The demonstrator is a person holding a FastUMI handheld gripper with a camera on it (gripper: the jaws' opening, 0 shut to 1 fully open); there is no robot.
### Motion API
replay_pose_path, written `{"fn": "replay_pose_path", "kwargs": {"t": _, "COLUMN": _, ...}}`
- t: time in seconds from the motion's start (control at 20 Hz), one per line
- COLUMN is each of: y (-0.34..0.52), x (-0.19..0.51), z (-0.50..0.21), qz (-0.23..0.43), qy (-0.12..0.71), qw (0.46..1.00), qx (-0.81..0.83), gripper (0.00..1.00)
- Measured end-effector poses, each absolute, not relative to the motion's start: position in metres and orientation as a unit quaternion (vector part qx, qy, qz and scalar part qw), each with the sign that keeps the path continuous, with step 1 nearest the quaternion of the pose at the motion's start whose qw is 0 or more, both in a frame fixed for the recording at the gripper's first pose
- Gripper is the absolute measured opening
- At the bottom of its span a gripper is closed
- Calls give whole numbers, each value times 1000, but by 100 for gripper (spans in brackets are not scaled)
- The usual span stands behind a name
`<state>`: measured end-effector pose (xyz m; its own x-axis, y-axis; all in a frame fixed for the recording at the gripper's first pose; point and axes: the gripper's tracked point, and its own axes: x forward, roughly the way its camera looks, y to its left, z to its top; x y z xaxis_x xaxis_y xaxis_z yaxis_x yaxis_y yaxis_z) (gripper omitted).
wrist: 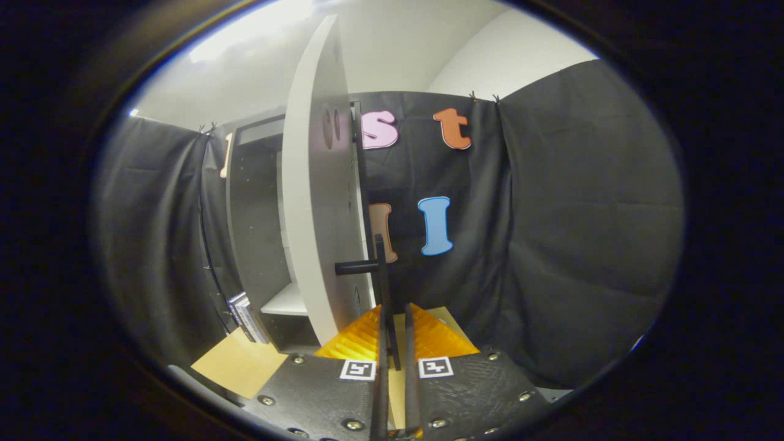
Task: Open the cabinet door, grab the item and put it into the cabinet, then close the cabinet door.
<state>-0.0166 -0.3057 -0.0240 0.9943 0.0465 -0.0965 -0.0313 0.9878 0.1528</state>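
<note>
cabinet (257, 233) interior — mostly hidden by door (315, 202) | handle (381, 288) foot — behind fingers (361, 343)

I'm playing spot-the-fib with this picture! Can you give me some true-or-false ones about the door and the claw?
1. The door is open. True.
2. The handle is between the fingers of the claw. True; the fingers are close together around it, though whether both squeeze it can't be told.
3. The door is black. False: it is white, and the handle is black.
4. The claw is carrying a book. False: what look like books stand on the table beside the cabinet.
</note>
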Motion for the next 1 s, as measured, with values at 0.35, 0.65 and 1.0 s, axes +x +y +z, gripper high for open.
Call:
{"fn": "replay_pose_path", "kwargs": {"t": 0.35, "y": -305, "x": -36, "z": -28, "qz": 21, "qy": 58, "qw": 996, "qx": 67, "gripper": 11}}
{"fn": "replay_pose_path", "kwargs": {"t": 0.65, "y": -295, "x": -63, "z": -4, "qz": -1, "qy": 30, "qw": 997, "qx": 71, "gripper": 11}}
{"fn": "replay_pose_path", "kwargs": {"t": 1.0, "y": -231, "x": -88, "z": 7, "qz": 9, "qy": 11, "qw": 997, "qx": 82, "gripper": 12}}
